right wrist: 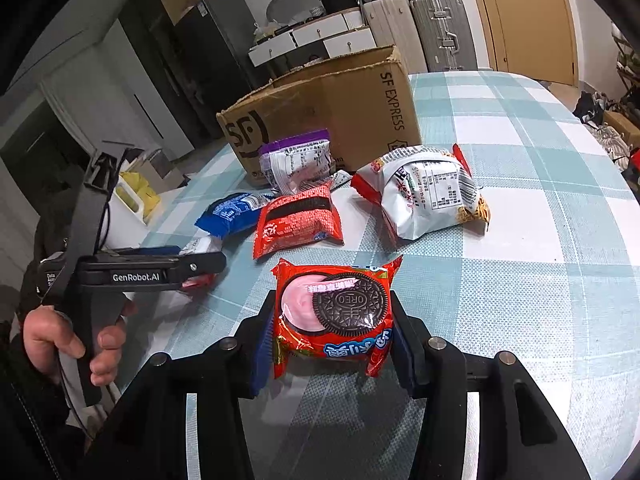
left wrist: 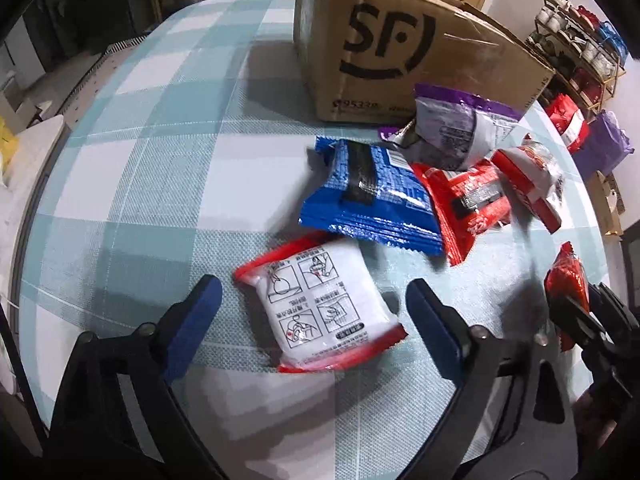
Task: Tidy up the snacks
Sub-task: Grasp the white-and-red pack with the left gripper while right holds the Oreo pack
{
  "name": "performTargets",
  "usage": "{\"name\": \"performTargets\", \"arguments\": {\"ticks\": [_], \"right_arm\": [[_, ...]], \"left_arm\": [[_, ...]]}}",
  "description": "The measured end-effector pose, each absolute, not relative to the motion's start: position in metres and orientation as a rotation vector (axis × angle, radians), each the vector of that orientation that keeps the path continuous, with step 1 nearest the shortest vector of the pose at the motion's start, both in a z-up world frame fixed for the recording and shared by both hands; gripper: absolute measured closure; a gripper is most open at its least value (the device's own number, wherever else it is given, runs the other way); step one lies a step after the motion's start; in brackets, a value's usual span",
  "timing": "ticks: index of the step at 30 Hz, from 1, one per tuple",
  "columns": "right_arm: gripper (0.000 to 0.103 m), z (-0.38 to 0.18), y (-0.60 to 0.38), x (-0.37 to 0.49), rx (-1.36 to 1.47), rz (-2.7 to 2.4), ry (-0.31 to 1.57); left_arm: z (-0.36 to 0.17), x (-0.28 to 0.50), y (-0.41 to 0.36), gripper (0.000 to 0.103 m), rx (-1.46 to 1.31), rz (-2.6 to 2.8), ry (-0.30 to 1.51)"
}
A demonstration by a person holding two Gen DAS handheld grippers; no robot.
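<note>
A white packet with red ends [left wrist: 320, 308] lies flat on the checked tablecloth [left wrist: 160, 160]. My left gripper [left wrist: 312, 292] straddles it, open, with a gap between each blue pad and the packet. My right gripper [right wrist: 334, 336] is shut on a red Oreo packet [right wrist: 336, 316], held just above the cloth [right wrist: 540, 240]. That red Oreo packet [left wrist: 566, 280] also shows at the right edge of the left wrist view. Beyond lie a blue packet [left wrist: 368, 196], a red packet [left wrist: 468, 204], a purple packet [left wrist: 452, 128] and a white noodle bag [right wrist: 432, 196].
An open cardboard box [left wrist: 400, 40] marked SF stands at the far side of the table, the same cardboard box [right wrist: 332, 120] just behind the packets. A hand [right wrist: 68, 336] holds the left gripper [right wrist: 196, 260]. A wire rack [left wrist: 580, 52] with bags stands off the table's right edge.
</note>
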State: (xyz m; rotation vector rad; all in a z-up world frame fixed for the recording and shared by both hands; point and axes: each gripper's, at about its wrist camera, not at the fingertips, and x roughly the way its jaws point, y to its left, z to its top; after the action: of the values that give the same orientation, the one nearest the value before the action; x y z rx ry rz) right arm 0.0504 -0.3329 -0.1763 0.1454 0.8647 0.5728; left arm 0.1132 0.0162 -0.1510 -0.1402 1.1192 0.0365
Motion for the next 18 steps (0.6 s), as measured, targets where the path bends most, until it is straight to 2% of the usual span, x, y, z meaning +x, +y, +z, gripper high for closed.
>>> {"name": "performTargets", "arguments": {"ticks": [2, 4, 6, 18], "right_arm": [[0.053, -0.175, -0.334, 0.048, 0.143, 0.578, 0.857], [0.053, -0.174, -0.334, 0.046, 0.140, 0.582, 0.852], [0.053, -0.173, -0.333, 0.043, 0.139, 0.586, 0.848], [0.053, -0.159, -0.331, 0.030, 0.132, 0.590, 0.823]], "left_arm": [[-0.150, 0.111, 0.016, 0.023, -0.134, 0.035, 1.112], [-0.148, 0.109, 0.016, 0.044, -0.115, 0.028, 1.097], [-0.146, 0.106, 0.015, 0.061, -0.085, -0.004, 1.067], [-0.142, 0.078, 0.024, 0.063, -0.122, -0.072, 1.021]]}}
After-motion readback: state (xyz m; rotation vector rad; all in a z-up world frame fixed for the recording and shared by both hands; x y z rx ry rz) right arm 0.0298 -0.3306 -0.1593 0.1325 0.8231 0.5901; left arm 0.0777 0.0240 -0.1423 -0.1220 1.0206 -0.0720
